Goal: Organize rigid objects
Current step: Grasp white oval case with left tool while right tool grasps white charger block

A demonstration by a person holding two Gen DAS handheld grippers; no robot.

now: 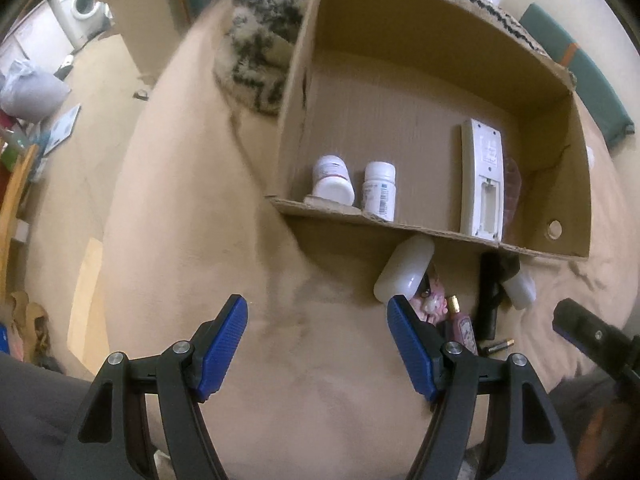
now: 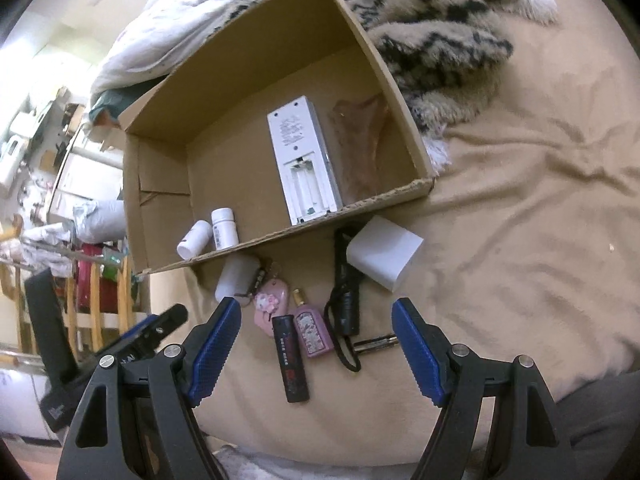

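Note:
An open cardboard box (image 2: 156, 200) (image 1: 296, 128) lies on a beige bed. Inside are two white pill bottles (image 2: 226, 229) (image 1: 334, 182), a white remote (image 2: 304, 164) (image 1: 482, 184) with its battery bay uncovered, and a brownish translucent thing (image 2: 360, 140). In front of the box lie a white bottle (image 2: 236, 278) (image 1: 404, 270), a pink case (image 2: 272, 304), a pink perfume bottle (image 2: 312, 330), a dark battery (image 2: 292, 360), a black flashlight (image 2: 346, 280) (image 1: 490, 300), a white block (image 2: 384, 252) and a small battery (image 2: 376, 344). My right gripper (image 2: 318, 312) hangs open above them. My left gripper (image 1: 318, 312) is open over bare blanket.
A black-and-cream patterned fur blanket (image 2: 440, 32) (image 1: 260, 48) and white bedding (image 2: 168, 32) lie behind the box. The floor with a washing machine (image 1: 80, 8) and clutter lies beyond the bed's left edge. The other gripper (image 2: 152, 332) (image 1: 592, 336) shows at each view's side.

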